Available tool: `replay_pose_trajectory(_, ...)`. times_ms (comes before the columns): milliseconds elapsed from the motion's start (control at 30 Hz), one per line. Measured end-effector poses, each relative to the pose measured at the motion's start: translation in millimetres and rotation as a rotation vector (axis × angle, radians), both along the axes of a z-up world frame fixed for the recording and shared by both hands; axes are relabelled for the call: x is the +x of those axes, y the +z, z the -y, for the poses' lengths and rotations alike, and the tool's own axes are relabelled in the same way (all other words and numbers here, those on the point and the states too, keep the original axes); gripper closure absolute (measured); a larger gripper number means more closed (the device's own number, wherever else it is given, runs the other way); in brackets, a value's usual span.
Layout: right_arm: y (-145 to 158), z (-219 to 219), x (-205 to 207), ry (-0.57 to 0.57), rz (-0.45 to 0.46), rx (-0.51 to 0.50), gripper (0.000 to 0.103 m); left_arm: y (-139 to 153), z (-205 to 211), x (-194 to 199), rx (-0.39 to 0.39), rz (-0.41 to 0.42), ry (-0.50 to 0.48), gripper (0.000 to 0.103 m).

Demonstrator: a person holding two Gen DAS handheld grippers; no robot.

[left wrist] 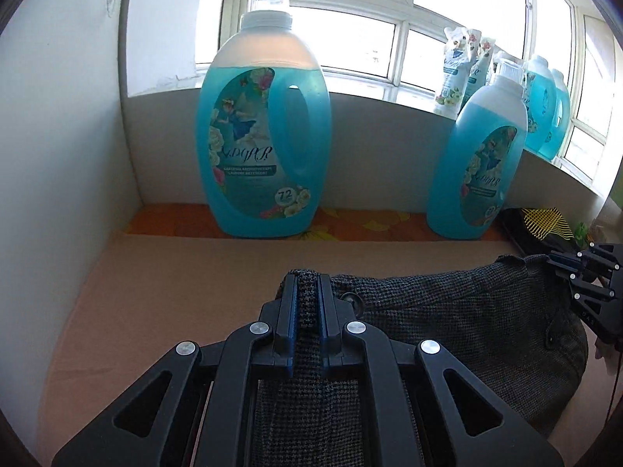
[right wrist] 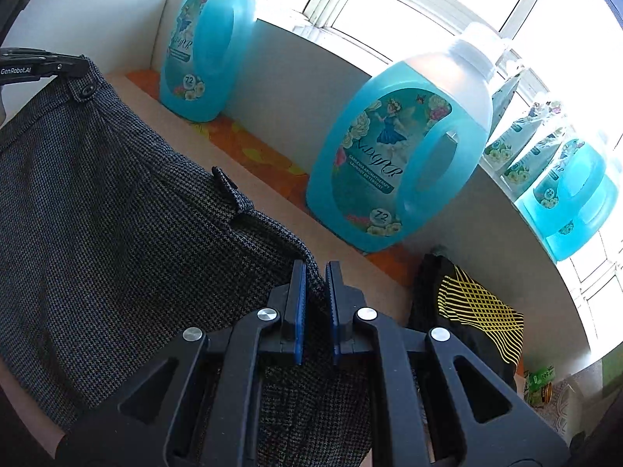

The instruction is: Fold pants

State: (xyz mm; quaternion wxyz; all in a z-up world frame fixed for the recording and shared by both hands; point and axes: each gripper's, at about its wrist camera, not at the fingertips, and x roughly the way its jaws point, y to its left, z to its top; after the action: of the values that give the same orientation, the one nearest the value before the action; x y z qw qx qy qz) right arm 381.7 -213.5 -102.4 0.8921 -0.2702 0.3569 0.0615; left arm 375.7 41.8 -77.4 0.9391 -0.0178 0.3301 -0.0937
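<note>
Dark grey houndstooth pants (left wrist: 447,311) are held up by the waistband over a tan tabletop (left wrist: 175,272). My left gripper (left wrist: 307,284) is shut on the left end of the waistband, cloth pinched between its blue pads. My right gripper (right wrist: 314,272) is shut on the other end of the waistband; the pants (right wrist: 97,214) stretch away to its left. The right gripper shows at the right edge of the left wrist view (left wrist: 584,272). The left gripper shows at the top left of the right wrist view (right wrist: 43,66), beside a waistband button (right wrist: 86,91).
Two large blue detergent bottles (left wrist: 264,136) (left wrist: 479,163) stand at the back on an orange floral strip (left wrist: 350,223) below a window. More bottles and pouches (left wrist: 545,105) line the sill. A black garment with yellow mesh (right wrist: 475,311) lies to the right. A white wall (left wrist: 58,155) is at the left.
</note>
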Motion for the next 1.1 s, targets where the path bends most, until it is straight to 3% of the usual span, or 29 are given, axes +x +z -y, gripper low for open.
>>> replay_pose_trajectory(133, -25.6, 0.2, 18.0, 0.003, -0.022, -0.03, 0.093, -22.2, 6.8, 13.7, 0.046, -0.034, 0.011, 0.095)
replay_pose_trajectory(300, -36.3, 2.4, 36.0, 0.002, -0.05, -0.011, 0.092, -35.6, 9.4, 23.3, 0.07, -0.061, 0.031, 0.095)
replay_pose_trajectory(367, -26.4, 13.3, 37.1, -0.032, -0.028, 0.038, 0.08, -37.1, 8.8, 22.6, 0.077, -0.062, 0.036, 0.095)
replay_pose_trajectory(433, -9.9, 31.1, 31.7, -0.074, -0.004, 0.126, 0.049, -36.4, 7.8, 22.3, 0.077, -0.064, 0.037, 0.095)
replay_pose_trajectory(600, 13.5, 94.0, -2.7, -0.206, -0.026, 0.361, 0.035, -34.2, 11.1, 19.1, 0.098, -0.044, 0.04, 0.095)
replay_pose_trajectory(800, 5.0, 107.1, -46.0, -0.244, -0.046, 0.326, 0.035, -27.4, 6.8, 21.3, 0.121, -0.055, 0.053, 0.086)
replay_pose_trajectory(933, 15.8, 86.6, -78.0, -0.158, -0.038, 0.34, 0.035, -5.0, -6.9, 1.8, 0.138, -0.006, 0.058, 0.066)
replay_pose_trajectory(1100, 24.2, 38.3, -114.5, -0.031, -0.049, 0.363, 0.035, 16.1, -35.4, -41.8, 0.085, 0.019, 0.045, 0.066)
